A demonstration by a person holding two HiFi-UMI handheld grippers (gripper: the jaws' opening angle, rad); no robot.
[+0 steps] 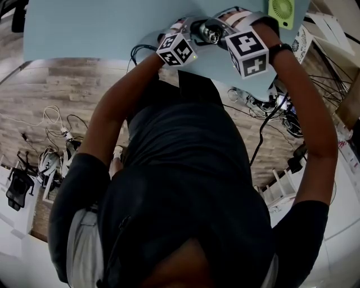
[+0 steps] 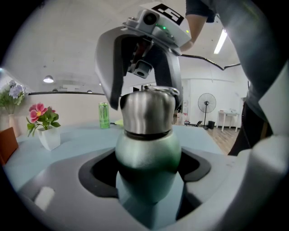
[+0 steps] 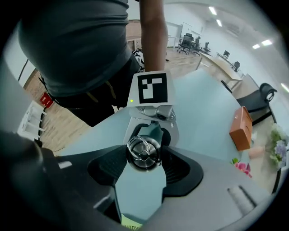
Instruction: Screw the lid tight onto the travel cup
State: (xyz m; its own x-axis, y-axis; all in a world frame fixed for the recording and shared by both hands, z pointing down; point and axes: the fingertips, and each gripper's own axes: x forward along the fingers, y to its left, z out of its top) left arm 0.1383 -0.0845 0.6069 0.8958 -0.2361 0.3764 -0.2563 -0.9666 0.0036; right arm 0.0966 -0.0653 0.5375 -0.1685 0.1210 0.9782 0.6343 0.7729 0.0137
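Note:
The travel cup (image 2: 148,153) has a matte green body and stands upright above the light blue table (image 1: 84,28). My left gripper (image 2: 146,185) is shut on the cup's body, with its dark pads pressed against both sides. A steel lid (image 2: 148,110) with a ring handle sits on the cup's neck. My right gripper (image 3: 143,158) comes down from above and is shut on that lid (image 3: 143,152), one jaw on each side. In the head view both marker cubes (image 1: 177,49) (image 1: 247,52) flank the cup's top (image 1: 211,34) at the table's near edge.
On the table stand a green can (image 2: 104,115), a white pot of pink flowers (image 2: 45,128) and an orange box (image 3: 241,128). A small green fan (image 1: 282,11) lies at the far right. Cables (image 1: 56,152) cover the wooden floor. A standing fan (image 2: 206,104) is farther off.

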